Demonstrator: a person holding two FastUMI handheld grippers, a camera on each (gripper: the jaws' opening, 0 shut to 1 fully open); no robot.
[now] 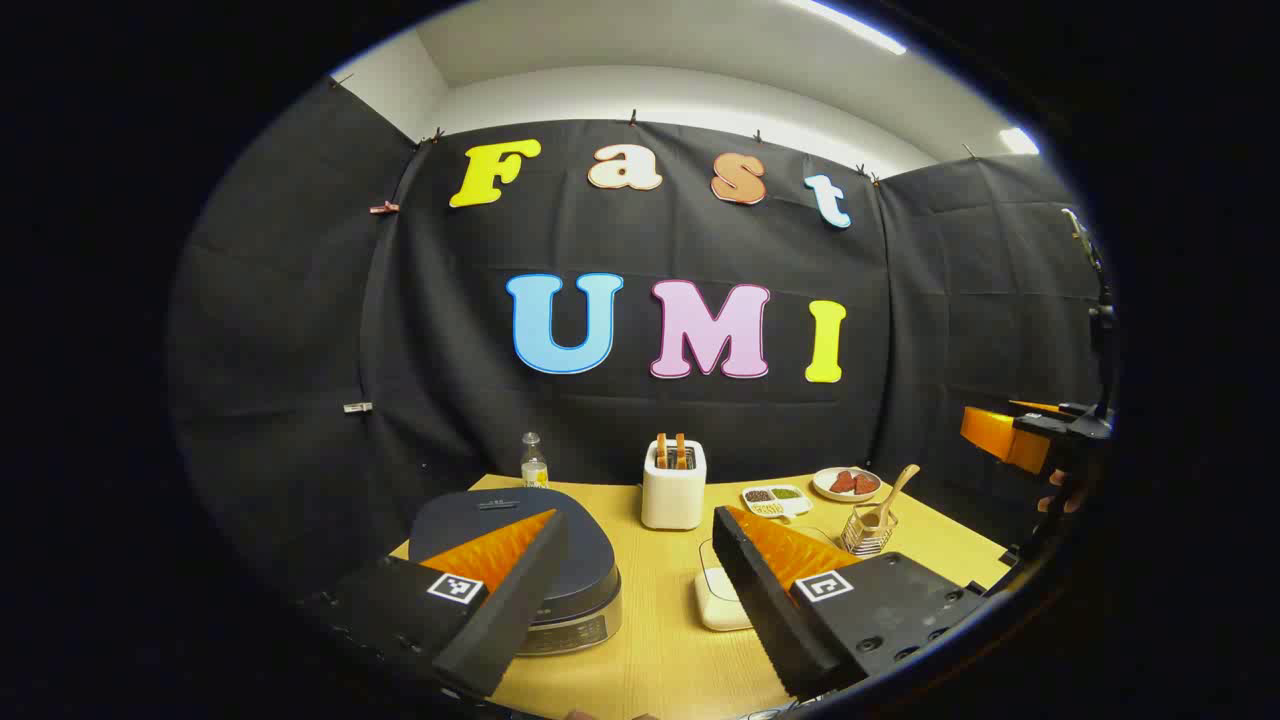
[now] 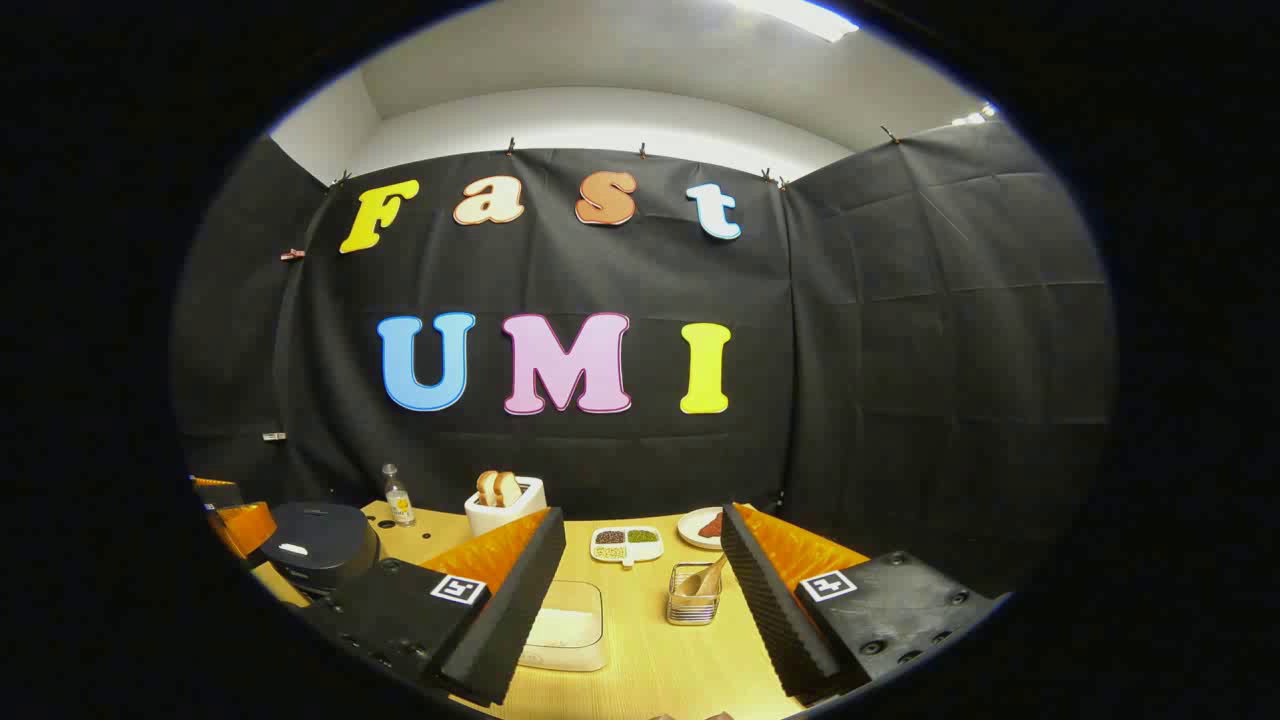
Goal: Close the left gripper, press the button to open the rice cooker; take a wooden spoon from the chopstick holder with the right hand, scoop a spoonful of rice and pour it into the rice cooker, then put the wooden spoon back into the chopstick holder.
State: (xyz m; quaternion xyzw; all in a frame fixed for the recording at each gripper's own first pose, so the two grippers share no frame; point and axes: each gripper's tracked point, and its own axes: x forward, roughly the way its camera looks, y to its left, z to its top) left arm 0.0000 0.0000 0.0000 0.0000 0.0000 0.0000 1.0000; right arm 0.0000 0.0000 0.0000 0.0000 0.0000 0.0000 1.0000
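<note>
Though blurry, spoon [image 2: 707, 578] between R gripper [image 2: 640, 590]

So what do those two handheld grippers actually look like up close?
The left gripper and the right gripper look alike: two wedge-shaped fingers with ridged inner faces, bolted onto flat black blocks, each block bearing a small square black-and-white marker.

Bright ceiling strips [image 1: 850, 25], sharp, fisheye-warped edges.

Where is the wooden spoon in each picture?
Left gripper view: the wooden spoon leans in the chopstick holder, right of centre, beside the left gripper's right finger.
Right gripper view: it lies low in the holder, between the right gripper's fingers.
Shared landmark: the white toaster holding bread, behind it to the left.
</note>
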